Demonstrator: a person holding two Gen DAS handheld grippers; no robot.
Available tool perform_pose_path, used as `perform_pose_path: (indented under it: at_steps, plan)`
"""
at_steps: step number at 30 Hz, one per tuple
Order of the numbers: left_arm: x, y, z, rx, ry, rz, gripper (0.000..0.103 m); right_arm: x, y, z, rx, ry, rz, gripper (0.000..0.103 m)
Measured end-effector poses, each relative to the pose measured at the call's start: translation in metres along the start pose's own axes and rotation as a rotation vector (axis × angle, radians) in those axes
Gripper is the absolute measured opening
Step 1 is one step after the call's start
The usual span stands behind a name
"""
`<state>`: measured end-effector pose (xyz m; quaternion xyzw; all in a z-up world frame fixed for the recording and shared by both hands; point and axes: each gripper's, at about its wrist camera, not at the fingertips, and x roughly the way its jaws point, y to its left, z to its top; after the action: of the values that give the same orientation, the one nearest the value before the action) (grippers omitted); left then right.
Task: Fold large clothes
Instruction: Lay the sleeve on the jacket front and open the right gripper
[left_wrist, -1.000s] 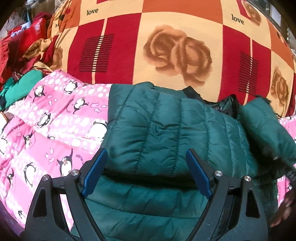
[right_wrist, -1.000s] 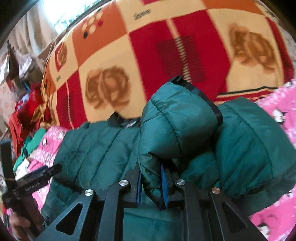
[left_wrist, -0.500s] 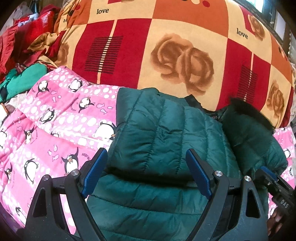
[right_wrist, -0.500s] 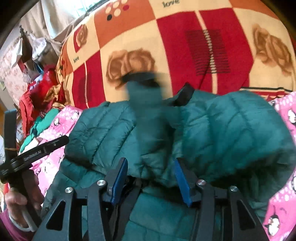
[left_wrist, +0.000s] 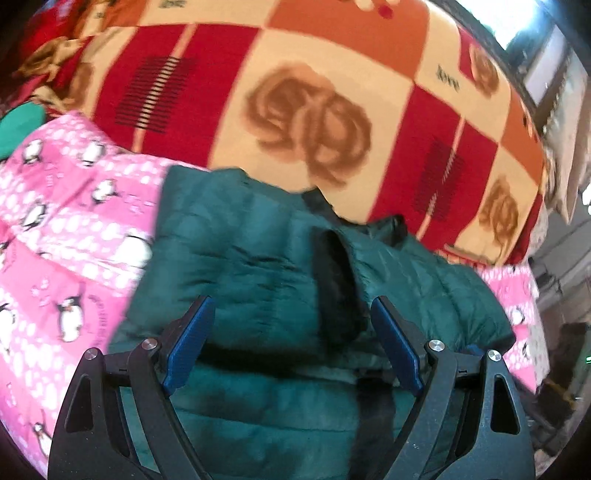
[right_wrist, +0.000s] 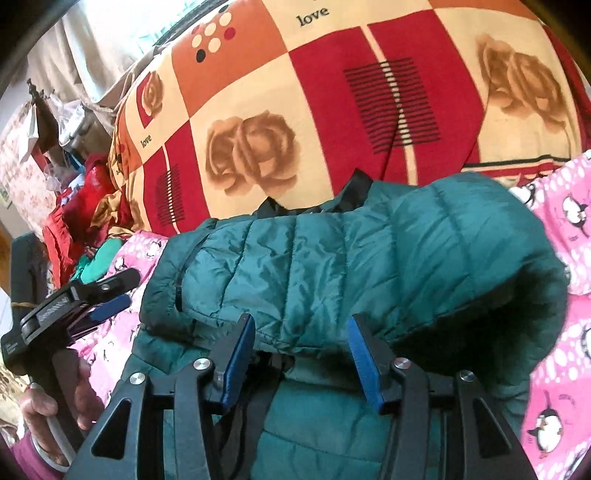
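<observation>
A dark green quilted puffer jacket lies partly folded on a pink penguin-print quilt, in front of a red and orange rose-patterned blanket. Both sleeves appear laid across the body. The left gripper and right gripper hover over its near edge, jaws spread and holding nothing. The sleeve step looks finished; next would likely be gripping the hem with both and doubling it towards the collar

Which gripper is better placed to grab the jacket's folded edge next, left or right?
Right, probably. The right gripper is open, with the folded edge of the jacket just beyond its fingertips. The left gripper, also open, sits off to the side, over the pink blanket.
</observation>
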<state>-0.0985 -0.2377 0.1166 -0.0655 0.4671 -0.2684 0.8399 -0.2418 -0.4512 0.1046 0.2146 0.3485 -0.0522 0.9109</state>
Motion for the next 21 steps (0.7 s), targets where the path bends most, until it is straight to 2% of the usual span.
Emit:
perform_pose_path:
  at_steps: [5, 7, 9, 10, 11, 14, 18, 21]
  plan:
    - [0.035, -0.027, -0.004, 0.064, 0.069, 0.042, 0.086, -0.04, -0.023, 0.005, -0.011, -0.076, -0.061, 0.05]
    - [0.043, -0.034, -0.006, 0.076, 0.057, 0.027, 0.085, -0.057, -0.038, 0.006, 0.002, -0.114, -0.111, 0.05]
    - [0.046, -0.04, -0.005, 0.094, 0.038, 0.021, 0.059, -0.069, -0.058, 0.005, 0.038, -0.14, -0.145, 0.05]
    - [0.048, -0.042, -0.002, 0.102, 0.051, 0.018, 0.026, -0.072, -0.069, 0.004, 0.063, -0.14, -0.143, 0.05]
    - [0.05, -0.043, 0.001, 0.1, 0.062, 0.017, 0.015, -0.073, -0.078, 0.004, 0.088, -0.137, -0.152, 0.05]
    - [0.034, -0.039, 0.013, 0.094, 0.004, 0.021, 0.007, -0.076, -0.094, 0.003, 0.135, -0.136, -0.163, 0.05]
    - [0.005, -0.027, 0.03, 0.124, -0.119, 0.096, 0.004, -0.085, -0.098, 0.005, 0.183, -0.199, -0.084, 0.05]
    - [-0.005, -0.004, 0.04, 0.098, -0.131, 0.115, 0.004, -0.083, -0.096, 0.008, 0.193, -0.206, -0.076, 0.05]
